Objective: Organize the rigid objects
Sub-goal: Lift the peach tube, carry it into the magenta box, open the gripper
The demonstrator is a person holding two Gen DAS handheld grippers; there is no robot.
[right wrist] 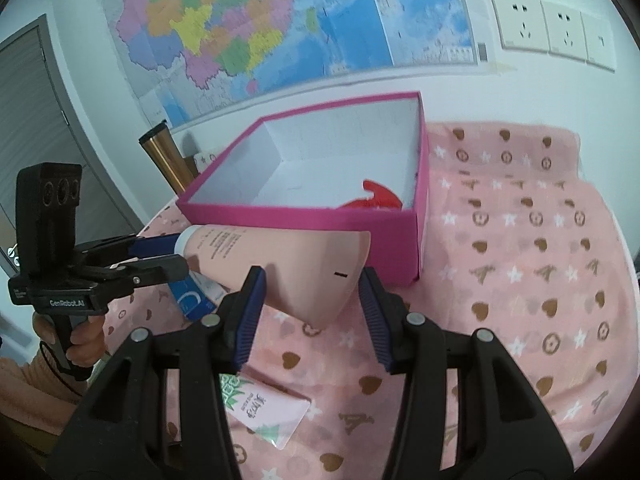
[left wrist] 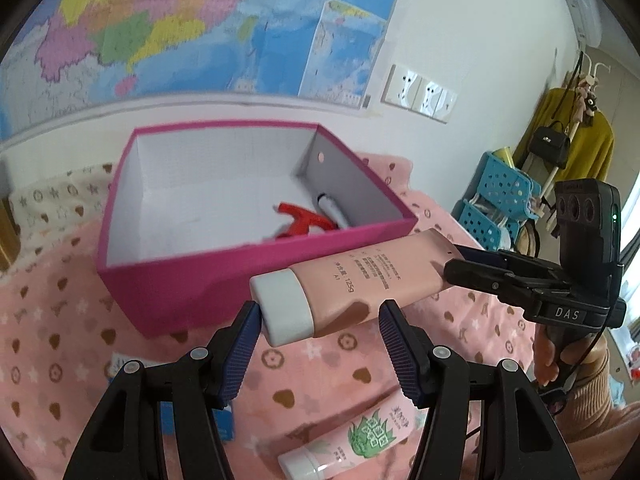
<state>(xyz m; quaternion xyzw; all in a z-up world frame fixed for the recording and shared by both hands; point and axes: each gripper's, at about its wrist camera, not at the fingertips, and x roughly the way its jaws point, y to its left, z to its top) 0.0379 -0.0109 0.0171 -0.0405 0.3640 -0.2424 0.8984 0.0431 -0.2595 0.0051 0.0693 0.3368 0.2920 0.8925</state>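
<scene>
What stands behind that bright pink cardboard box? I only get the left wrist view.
Observer: A shiny copper-coloured metal tumbler stands upright by the bright pink cardboard box's far left corner.
Operator: What is on the wall left of the map?
Observer: A grey door stands left of the colourful paper wall map.
Operator: How does the leaf-printed tube end?
Observer: The pale pink plastic tube with green leaf print ends in a flat crimped seal and lies on the pink patterned cloth.

White wall (right wrist: pixel 500 92) with map (right wrist: pixel 280 28)
</scene>
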